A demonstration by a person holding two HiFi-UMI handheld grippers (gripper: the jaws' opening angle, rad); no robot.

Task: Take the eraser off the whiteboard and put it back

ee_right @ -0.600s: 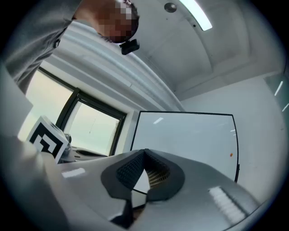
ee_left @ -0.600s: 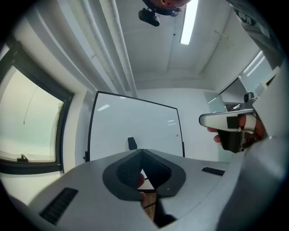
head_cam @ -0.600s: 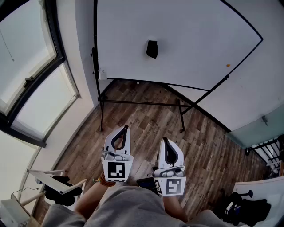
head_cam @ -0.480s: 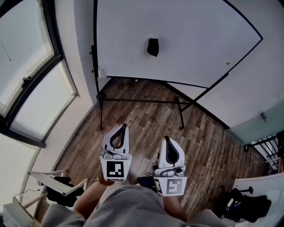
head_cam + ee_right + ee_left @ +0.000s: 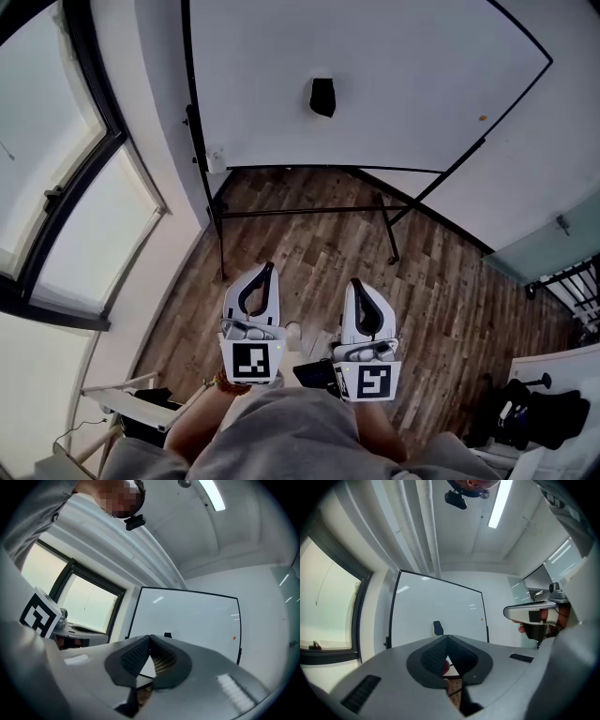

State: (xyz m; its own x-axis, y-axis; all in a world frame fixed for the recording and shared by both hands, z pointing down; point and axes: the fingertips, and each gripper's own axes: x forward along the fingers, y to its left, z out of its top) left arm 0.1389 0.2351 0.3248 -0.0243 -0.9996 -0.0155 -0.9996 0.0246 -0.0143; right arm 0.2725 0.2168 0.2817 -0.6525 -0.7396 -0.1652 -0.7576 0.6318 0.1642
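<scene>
A small black eraser (image 5: 322, 97) sticks to the upper middle of the large whiteboard (image 5: 403, 66), which stands on a black frame ahead of me. It also shows in the left gripper view as the eraser (image 5: 438, 627) and in the right gripper view as the eraser (image 5: 167, 635), far beyond the jaws. My left gripper (image 5: 270, 267) and right gripper (image 5: 355, 284) are held side by side low in the head view, pointing at the board from well short of it. Both are shut with nothing between their pads.
The board's black stand legs (image 5: 309, 214) cross the wooden floor (image 5: 441, 300) between me and the board. Big windows (image 5: 56, 187) fill the left wall. An orange dot (image 5: 482, 118) sits on the board's right side. Black gear (image 5: 539, 417) lies at lower right.
The head view has swung a little and the board's stand sits slightly differently in the picture. Both grippers stay shut and side by side; the right one has edged slightly upward.
</scene>
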